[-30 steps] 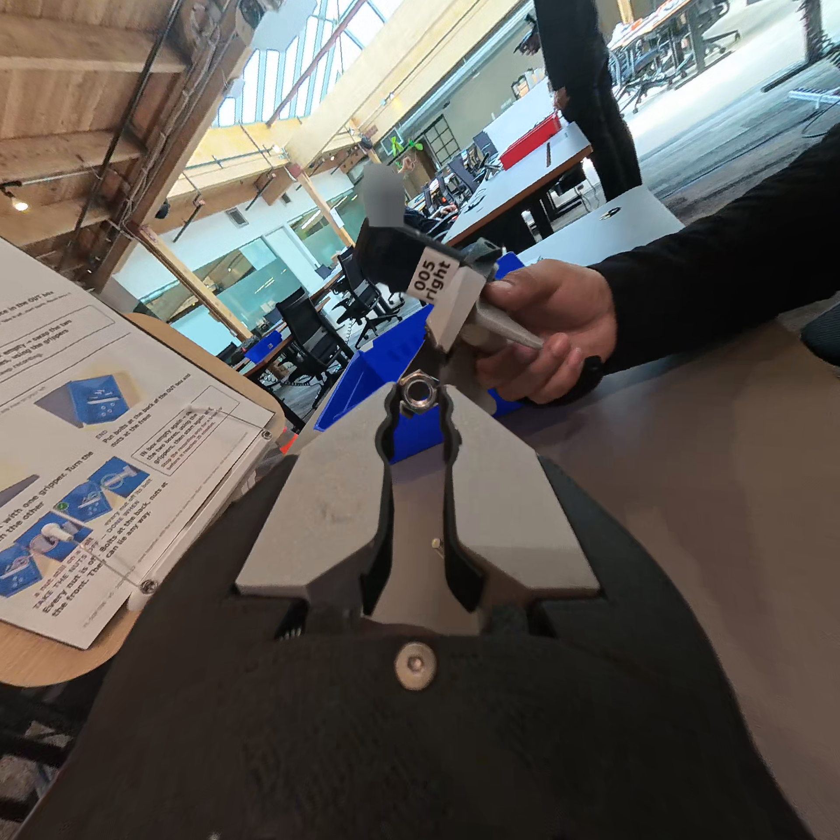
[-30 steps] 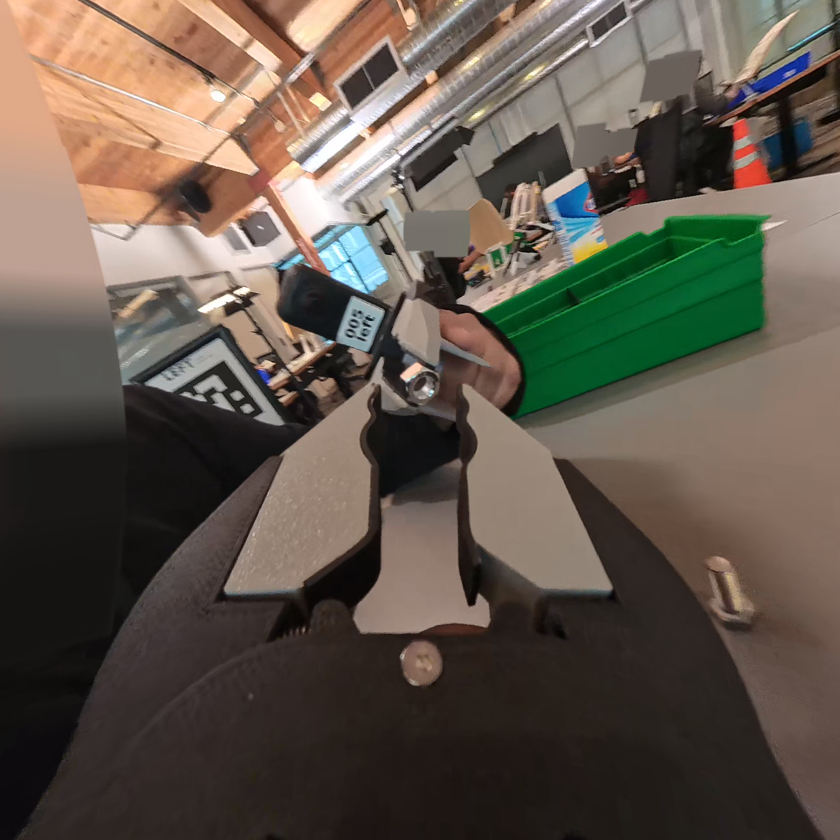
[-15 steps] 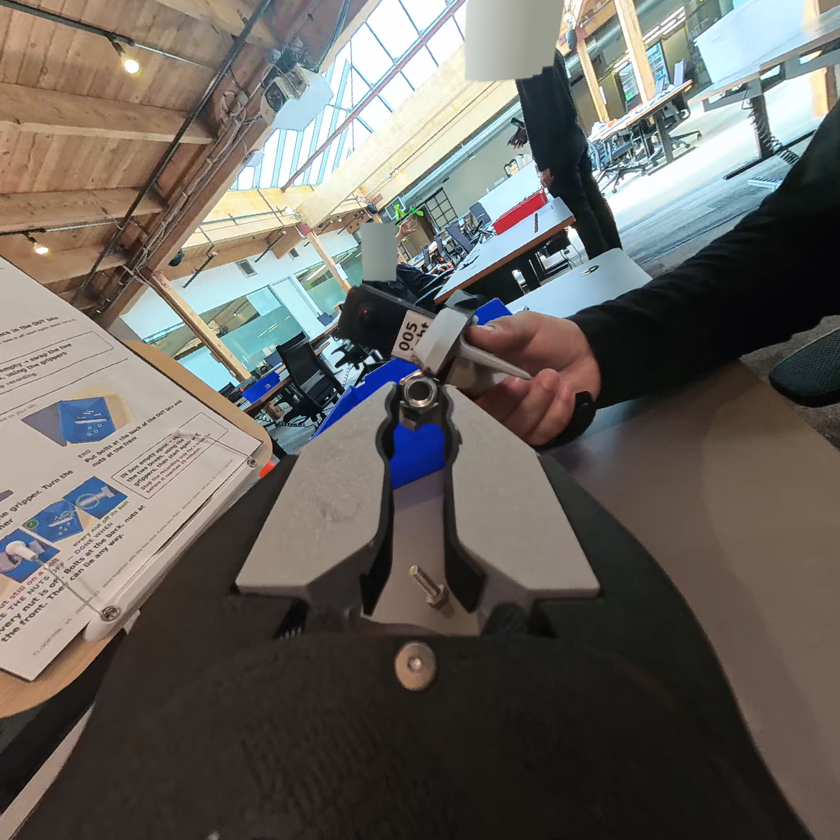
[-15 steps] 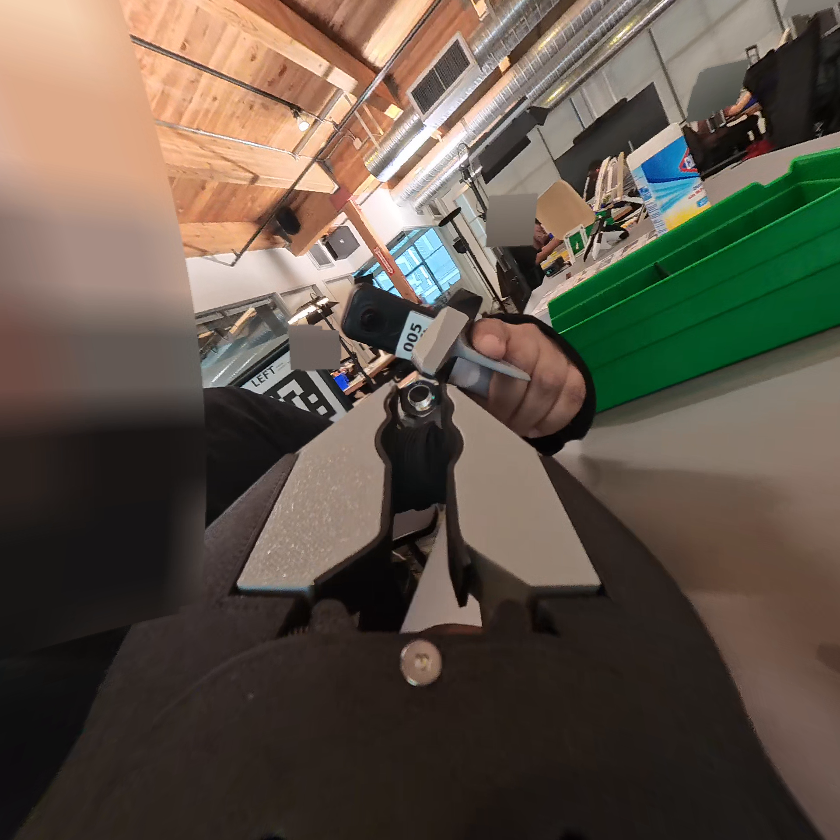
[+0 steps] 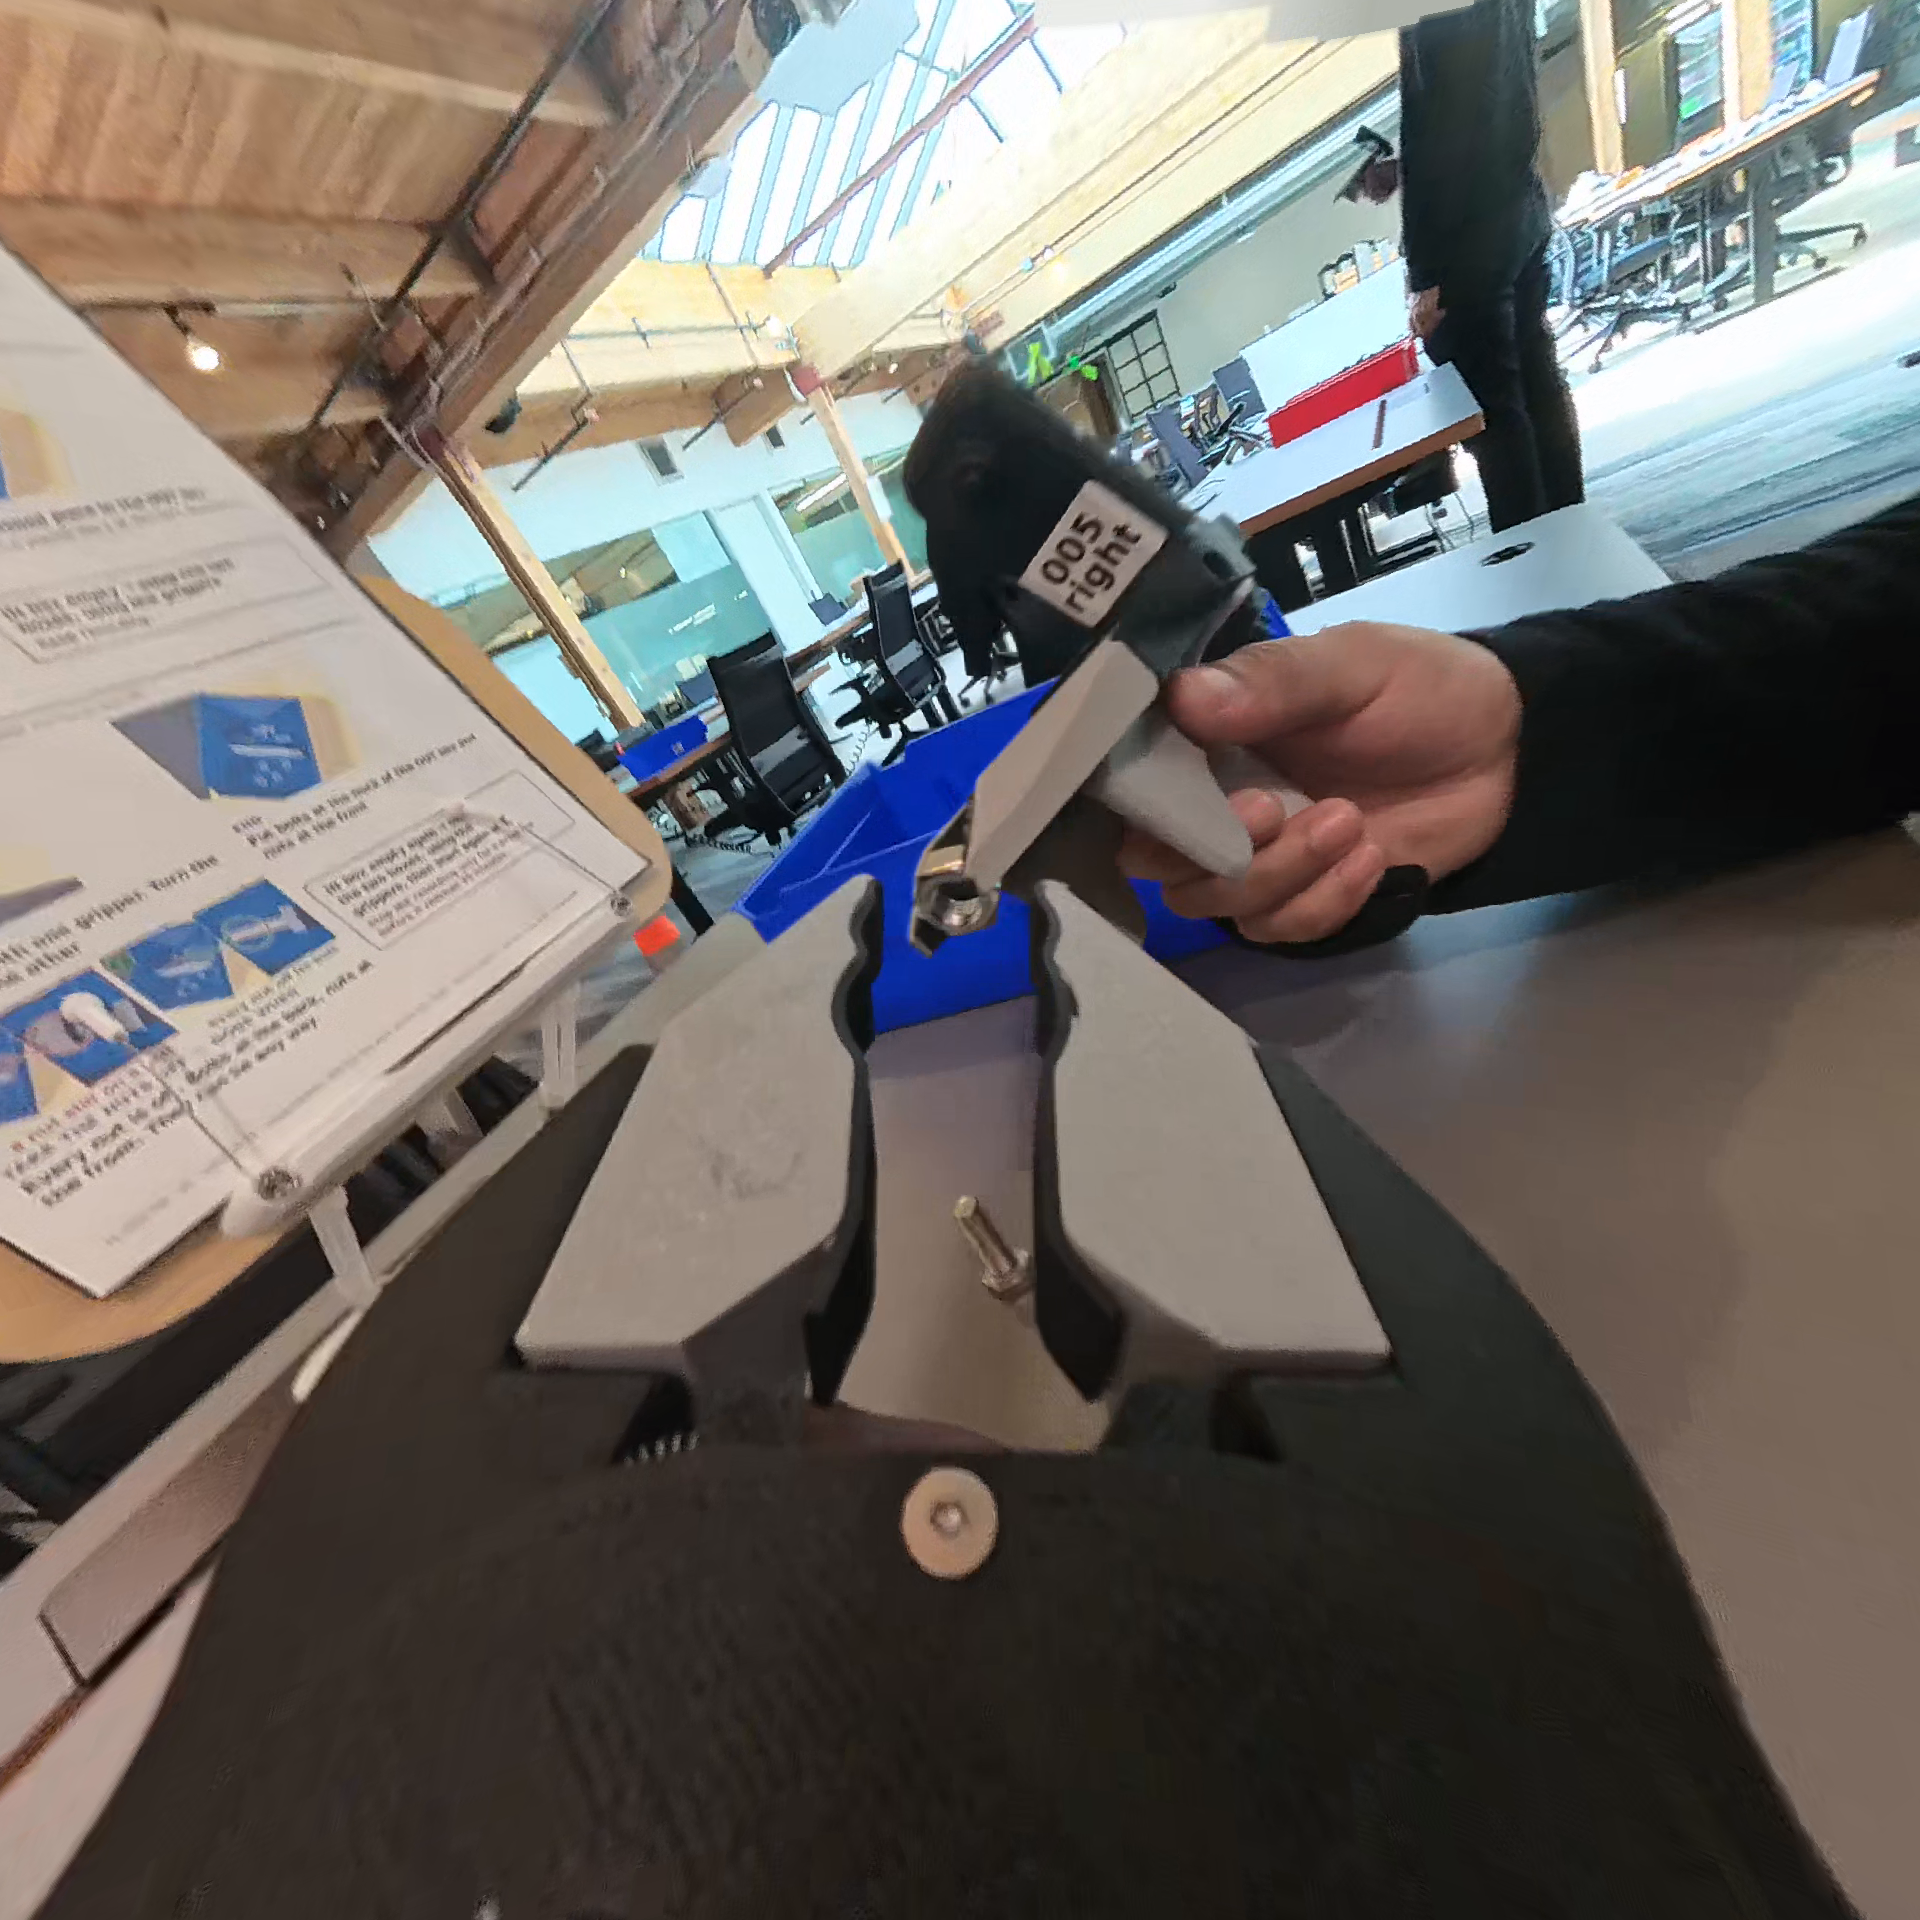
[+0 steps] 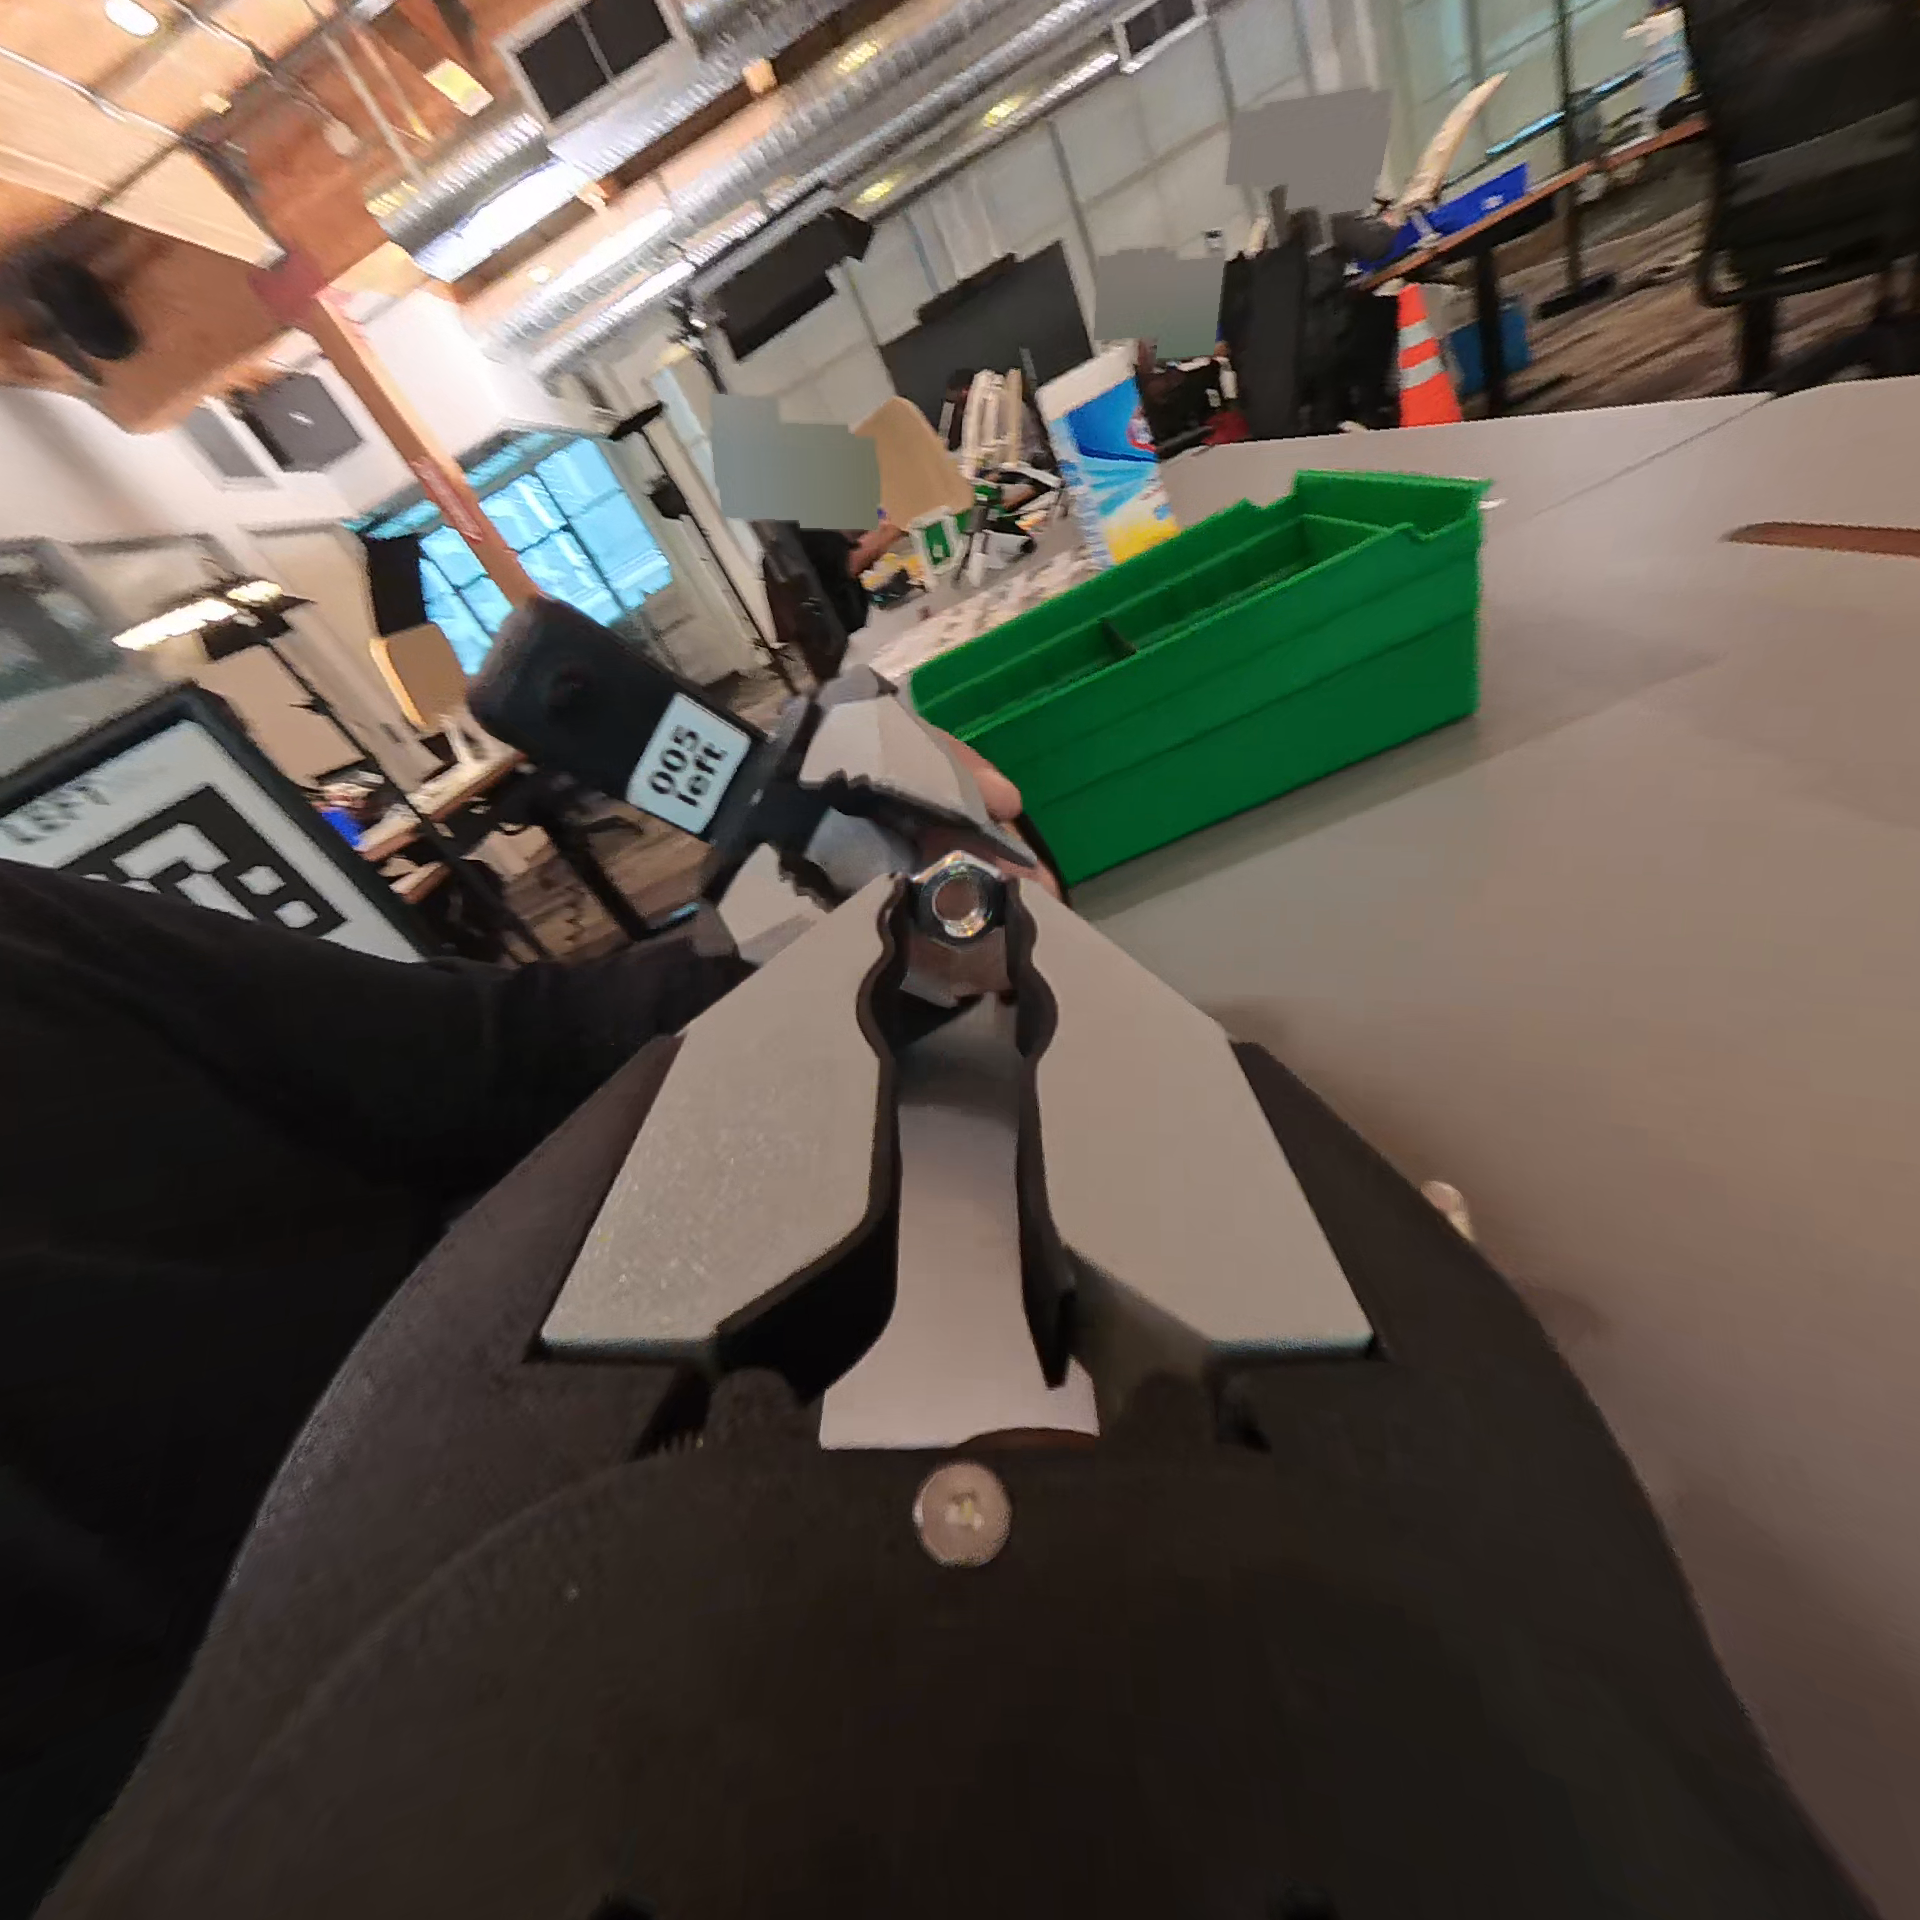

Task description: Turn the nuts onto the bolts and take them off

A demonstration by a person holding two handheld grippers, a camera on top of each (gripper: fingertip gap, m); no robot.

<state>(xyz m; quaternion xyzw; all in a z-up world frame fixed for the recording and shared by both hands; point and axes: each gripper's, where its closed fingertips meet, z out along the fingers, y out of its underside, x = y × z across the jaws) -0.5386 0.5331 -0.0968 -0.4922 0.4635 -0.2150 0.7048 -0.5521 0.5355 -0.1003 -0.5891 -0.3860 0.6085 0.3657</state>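
Since half a second ago, the nut [image 6: 954, 910] has passed from the left gripper [image 5: 948, 925] to the right gripper [image 6: 954, 935]. Right gripper jaws are closed on the nut at their tips, bore facing the camera. Left gripper jaws are parted with nothing between them; in the left wrist view the nut [image 5: 951, 914] sits just beyond their tips, pinched by the right gripper, which a hand [image 5: 1340, 769] holds. One bolt [image 5: 987, 1262] lies on the grey table [image 5: 1558, 1195] below the left gripper, between its jaws in that view. Blue bin [image 5: 914, 831] stands behind the grippers; green bin [image 6: 1226, 675] stands well apart on the table. An instruction sheet [image 5: 208, 831] leans at left.
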